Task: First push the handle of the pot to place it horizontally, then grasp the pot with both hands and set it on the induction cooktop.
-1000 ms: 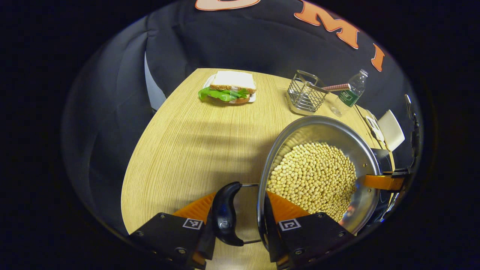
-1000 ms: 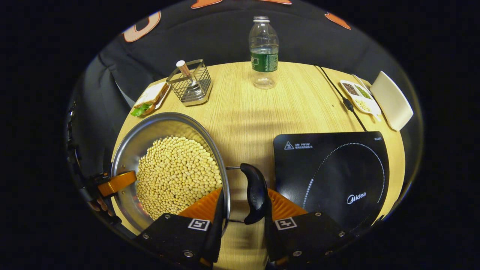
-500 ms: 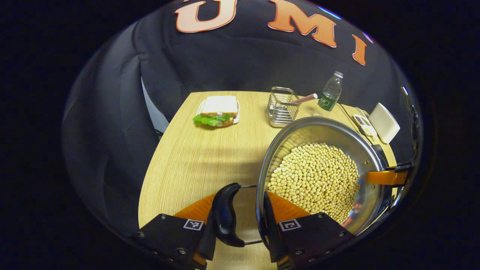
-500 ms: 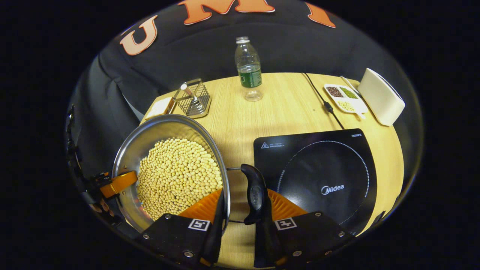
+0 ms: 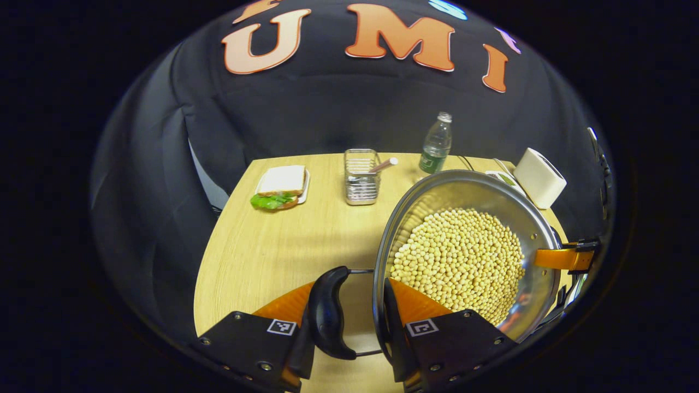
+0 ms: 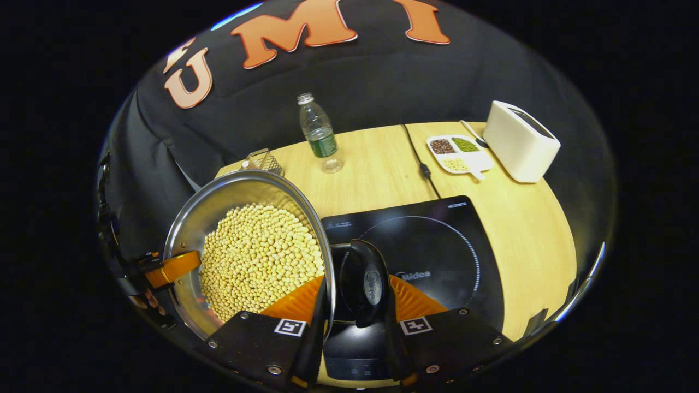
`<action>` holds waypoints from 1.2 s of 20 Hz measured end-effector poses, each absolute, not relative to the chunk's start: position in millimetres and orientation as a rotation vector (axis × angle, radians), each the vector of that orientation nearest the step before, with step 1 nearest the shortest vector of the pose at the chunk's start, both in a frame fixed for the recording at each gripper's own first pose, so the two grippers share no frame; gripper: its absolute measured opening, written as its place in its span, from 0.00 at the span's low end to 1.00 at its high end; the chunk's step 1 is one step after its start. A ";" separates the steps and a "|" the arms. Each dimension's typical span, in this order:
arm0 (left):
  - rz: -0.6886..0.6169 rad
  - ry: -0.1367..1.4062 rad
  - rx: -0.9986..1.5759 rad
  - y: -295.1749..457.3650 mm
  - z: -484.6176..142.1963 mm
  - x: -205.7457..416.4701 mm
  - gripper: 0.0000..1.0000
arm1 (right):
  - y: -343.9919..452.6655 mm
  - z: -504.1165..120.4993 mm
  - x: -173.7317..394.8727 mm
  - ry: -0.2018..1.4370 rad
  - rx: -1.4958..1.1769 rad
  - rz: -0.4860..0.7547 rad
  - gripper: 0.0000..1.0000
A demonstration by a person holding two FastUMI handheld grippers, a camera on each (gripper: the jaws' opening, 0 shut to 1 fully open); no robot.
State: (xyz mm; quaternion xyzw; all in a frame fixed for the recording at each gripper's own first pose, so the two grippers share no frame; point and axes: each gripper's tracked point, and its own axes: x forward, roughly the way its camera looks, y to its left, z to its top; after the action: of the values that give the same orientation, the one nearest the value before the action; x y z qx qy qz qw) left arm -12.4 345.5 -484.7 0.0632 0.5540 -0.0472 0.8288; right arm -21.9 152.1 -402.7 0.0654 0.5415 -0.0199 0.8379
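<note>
Both grippers, left (image 5: 349, 322) and right (image 6: 352, 322), are clamped on the pot (image 6: 218, 207) handles. Cooktop (image 6: 437, 245) sits lower centre; bottle (image 6: 319, 134), cable (image 6: 420, 164), toaster (image 6: 519, 142) up top.

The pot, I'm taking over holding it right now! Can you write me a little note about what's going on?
Left gripper: shut on the pot's left handle.
Right gripper: shut on the right handle.
The pot is full of beans and held off the table, its right handle over the left part of the cooktop.
Done: handles flat, both gripped, pot lifted.
Left: move the pot further right over the ring, lower it level, then open both grippers. Keep it steady; the beans could spill.
</note>
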 end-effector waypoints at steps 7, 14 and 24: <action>-0.178 1.171 0.167 338.3 -491.5 -0.7 0.58 | 75.8 -384.8 -28.4 1.122 0.160 -0.103 0.48; -0.208 1.158 0.163 335.9 -494.5 2.4 0.58 | 17.0 -370.2 -25.6 1.098 0.141 -0.130 0.48; -0.213 1.165 0.187 330.8 -496.7 6.6 0.58 | -32.5 -381.2 -11.2 1.095 0.148 -0.142 0.48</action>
State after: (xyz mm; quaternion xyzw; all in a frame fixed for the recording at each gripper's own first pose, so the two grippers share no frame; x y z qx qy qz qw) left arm 6.6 330.8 -496.7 0.0881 0.5481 -0.1002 0.8257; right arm -11.2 -32.5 -381.2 0.0700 0.5197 -0.0674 0.8488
